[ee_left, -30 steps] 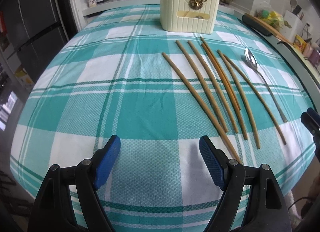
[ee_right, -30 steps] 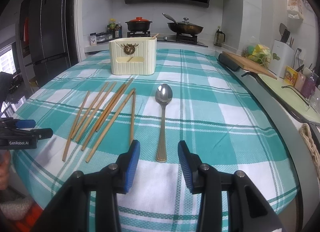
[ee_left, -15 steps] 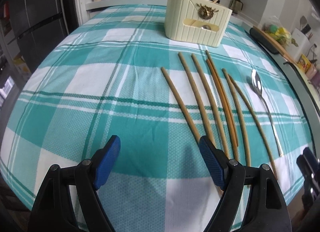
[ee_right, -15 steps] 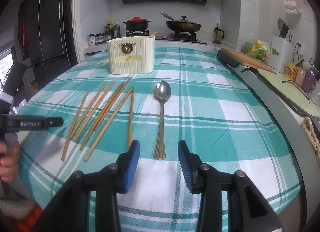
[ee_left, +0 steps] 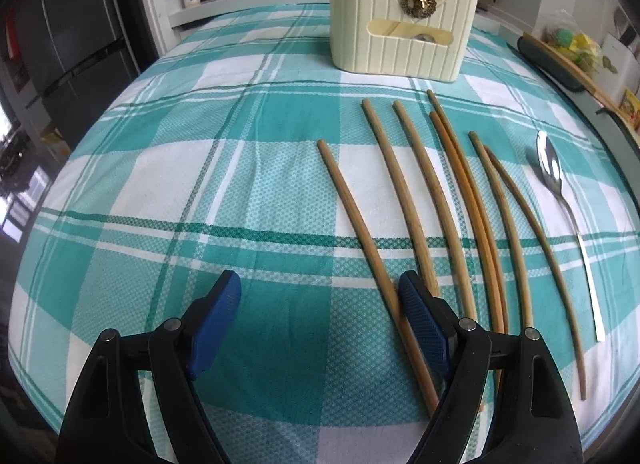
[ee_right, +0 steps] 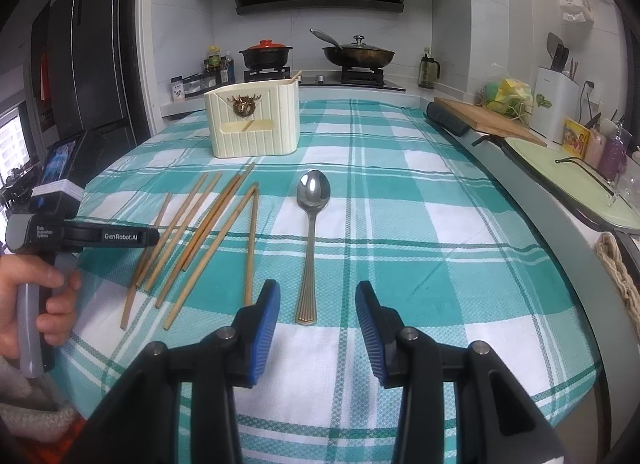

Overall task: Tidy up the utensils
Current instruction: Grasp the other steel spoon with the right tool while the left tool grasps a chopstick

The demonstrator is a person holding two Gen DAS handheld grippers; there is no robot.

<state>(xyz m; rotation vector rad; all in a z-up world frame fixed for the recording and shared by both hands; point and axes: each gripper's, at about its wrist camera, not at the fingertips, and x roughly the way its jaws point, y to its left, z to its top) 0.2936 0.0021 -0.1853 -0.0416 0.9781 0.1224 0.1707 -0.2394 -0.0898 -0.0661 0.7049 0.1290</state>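
Seven chopsticks [ee_left: 408, 200] fanned mid-frame on bench, spoon [ee_right: 311, 232] at right; w/ both grippers' fingers open & empty, straddle leftmost stick near its low end, then close.

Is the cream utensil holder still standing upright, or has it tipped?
Upright. The cream ribbed plastic utensil holder stands on its base on the teal checked tablecloth, opening upward, a stick poking from its top.

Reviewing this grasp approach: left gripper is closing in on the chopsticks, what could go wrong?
1. The chopsticks lie close together, so the open left gripper may catch two or nudge neighbours.
2. Thin sticks lying flat on the tablecloth could snag fabric.
3. A knocked stick could roll into the spoon.
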